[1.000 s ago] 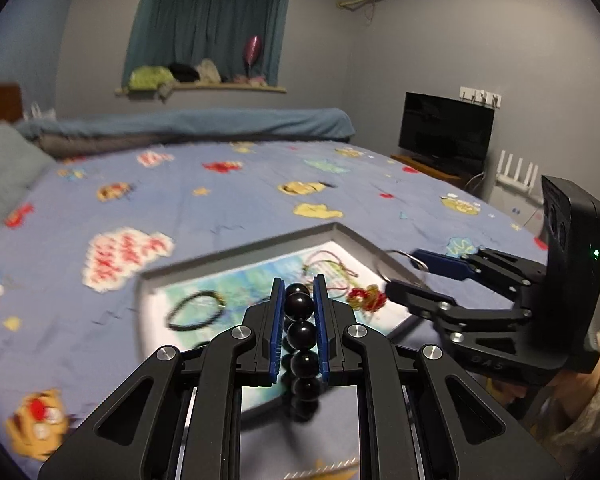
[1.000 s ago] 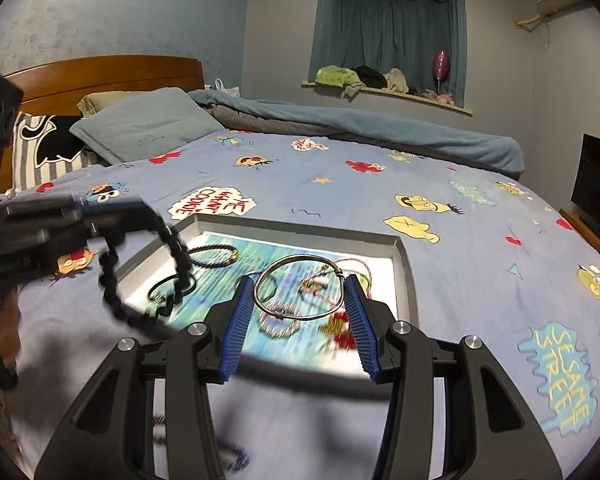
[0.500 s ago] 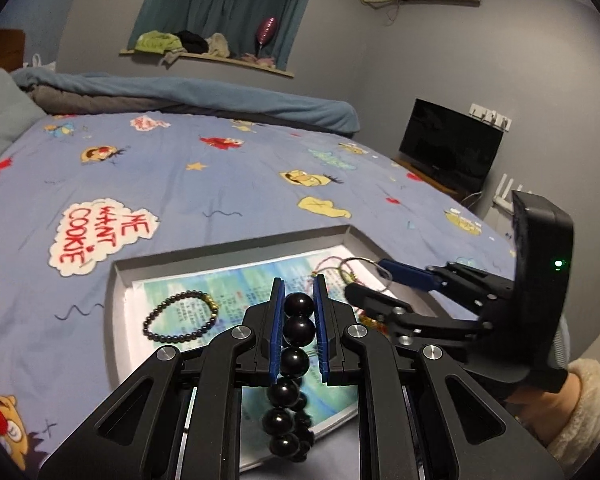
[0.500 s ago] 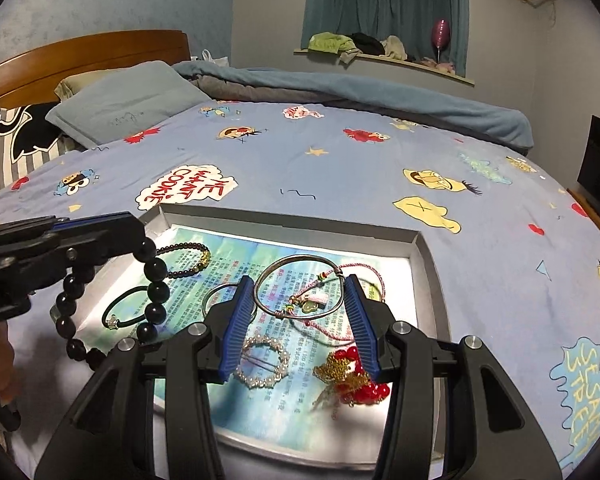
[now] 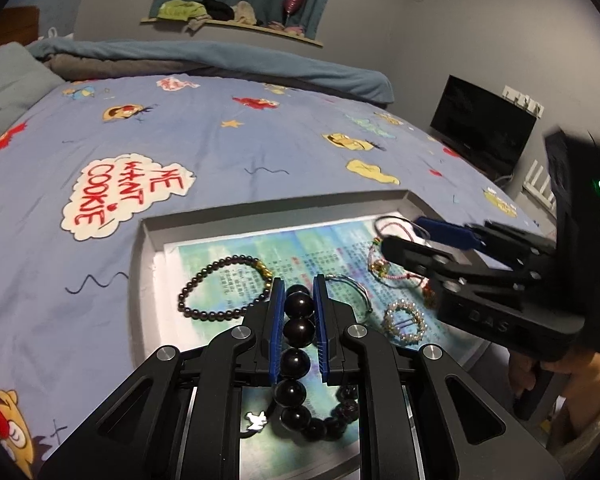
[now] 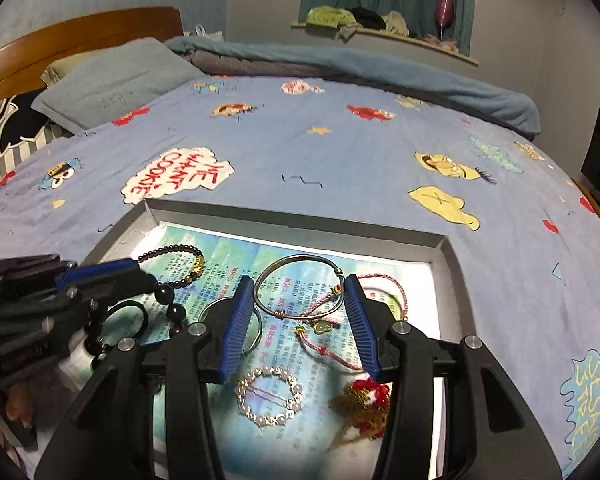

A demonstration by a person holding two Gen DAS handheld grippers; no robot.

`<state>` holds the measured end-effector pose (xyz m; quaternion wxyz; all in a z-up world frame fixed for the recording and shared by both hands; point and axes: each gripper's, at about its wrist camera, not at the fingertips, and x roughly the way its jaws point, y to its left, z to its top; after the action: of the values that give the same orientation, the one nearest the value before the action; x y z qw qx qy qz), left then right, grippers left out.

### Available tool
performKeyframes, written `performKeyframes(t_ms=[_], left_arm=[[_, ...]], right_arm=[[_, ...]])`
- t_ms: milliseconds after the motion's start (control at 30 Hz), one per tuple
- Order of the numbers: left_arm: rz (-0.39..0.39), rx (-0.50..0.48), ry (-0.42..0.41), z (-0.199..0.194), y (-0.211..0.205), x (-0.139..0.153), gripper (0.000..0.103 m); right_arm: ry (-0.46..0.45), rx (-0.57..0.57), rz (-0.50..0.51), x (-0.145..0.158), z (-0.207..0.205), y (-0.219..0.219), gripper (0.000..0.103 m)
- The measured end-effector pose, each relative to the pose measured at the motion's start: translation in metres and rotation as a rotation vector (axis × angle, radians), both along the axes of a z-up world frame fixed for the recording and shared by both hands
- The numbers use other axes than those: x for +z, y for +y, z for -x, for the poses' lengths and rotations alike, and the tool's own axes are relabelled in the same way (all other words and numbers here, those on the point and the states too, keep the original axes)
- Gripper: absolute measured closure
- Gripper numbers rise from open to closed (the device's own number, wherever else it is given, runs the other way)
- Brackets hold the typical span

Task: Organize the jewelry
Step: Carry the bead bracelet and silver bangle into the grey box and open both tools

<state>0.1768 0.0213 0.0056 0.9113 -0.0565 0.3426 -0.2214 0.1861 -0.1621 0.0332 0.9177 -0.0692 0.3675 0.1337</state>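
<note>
A grey tray (image 5: 268, 204) (image 6: 300, 218) lined with printed paper lies on the bed. My left gripper (image 5: 298, 292) (image 6: 100, 276) is shut on a large black bead bracelet (image 5: 298, 332) whose loop hangs down onto the tray's near left part. My right gripper (image 6: 300, 292) (image 5: 408, 236) is shut on a silver bangle (image 6: 296, 264) and holds it low over the tray's middle. In the tray lie a small dark bead bracelet (image 5: 216, 288) (image 6: 172, 252), a pearl ring bracelet (image 6: 270, 396) (image 5: 404, 320), a pink cord bracelet (image 6: 332, 320), a red-gold piece (image 6: 364, 400) and a black band (image 6: 126, 316).
The tray sits on a blue cartoon-print bedsheet (image 5: 180, 140). Pillows (image 6: 112, 76) and a wooden headboard (image 6: 80, 36) are at the far left. A folded blanket (image 6: 380, 68) lies along the far edge. A TV (image 5: 480, 124) stands to the right.
Both grippers have come down lower over the tray. The black bead loop now rests on the tray paper. The bangle stays held.
</note>
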Motion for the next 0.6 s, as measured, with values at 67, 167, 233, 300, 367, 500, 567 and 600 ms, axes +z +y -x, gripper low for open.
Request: performKeyframes(t_ms=[67, 167, 233, 300, 367, 500, 567, 600], left_arm=[[-0.012, -0.006, 0.000, -0.001, -0.004, -0.002, 0.088], [-0.019, 0.004, 0.007, -0.003, -0.003, -0.005, 0.088], [-0.023, 0.018, 0.014, -0.006, 0.000, -0.008, 0.088], [-0.023, 0.029, 0.021, -0.007, 0.003, -0.009, 0.088], [-0.023, 0.035, 0.028, -0.009, 0.005, -0.011, 0.088], [-0.034, 0.038, 0.033, -0.011, 0.005, -0.013, 0.088], [-0.035, 0.034, 0.039, -0.011, 0.004, -0.014, 0.088], [-0.038, 0.034, 0.041, -0.011, 0.004, -0.015, 0.088]], right_arm=[[0.024, -0.006, 0.014, -0.001, -0.007, 0.004, 0.056], [0.056, -0.019, 0.034, -0.003, -0.020, 0.010, 0.056], [0.088, -0.029, 0.046, -0.006, -0.031, 0.013, 0.056], [0.117, -0.038, 0.052, -0.011, -0.039, 0.016, 0.056], [0.140, -0.043, 0.066, -0.015, -0.046, 0.019, 0.056], [0.171, -0.050, 0.079, -0.022, -0.054, 0.022, 0.056], [0.188, -0.053, 0.075, -0.024, -0.056, 0.021, 0.056], [0.199, -0.050, 0.070, -0.025, -0.056, 0.020, 0.056]])
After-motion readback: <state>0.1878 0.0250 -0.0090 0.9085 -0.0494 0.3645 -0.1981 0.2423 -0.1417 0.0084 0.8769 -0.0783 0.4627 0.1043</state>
